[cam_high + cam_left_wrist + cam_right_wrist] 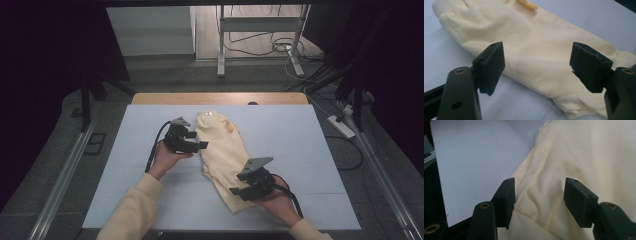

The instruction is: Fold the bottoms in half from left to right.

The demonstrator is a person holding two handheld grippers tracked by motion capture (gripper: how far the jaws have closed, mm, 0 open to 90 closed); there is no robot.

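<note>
Item: folded pale-yellow garment (225, 157), lying flat on the white surface (300, 150). Its long axis runs on a diagonal in the high view, from the ribbed end at the far middle down to the near end by your right hand.

Left gripper (192, 141): sits at the garment's left edge, about a third of the way along from the far end, pointing across it. Jaws stand released, wide apart, with nothing between them; in the left gripper view the cloth (534, 50) lies just past the pads.

Right gripper (242, 189): rests over the near end of the garment, pointing in from its right edge. Jaws stand parted, not clamped; in the right gripper view the cloth (574, 157) lies between and beyond them, a creased fold directly ahead, with no pad pressing on it.

Relation to note: you have one hand towards each end of the long axis. Your right hand is the nearer to cloth, already above it; your left must cross the edge first.
</note>
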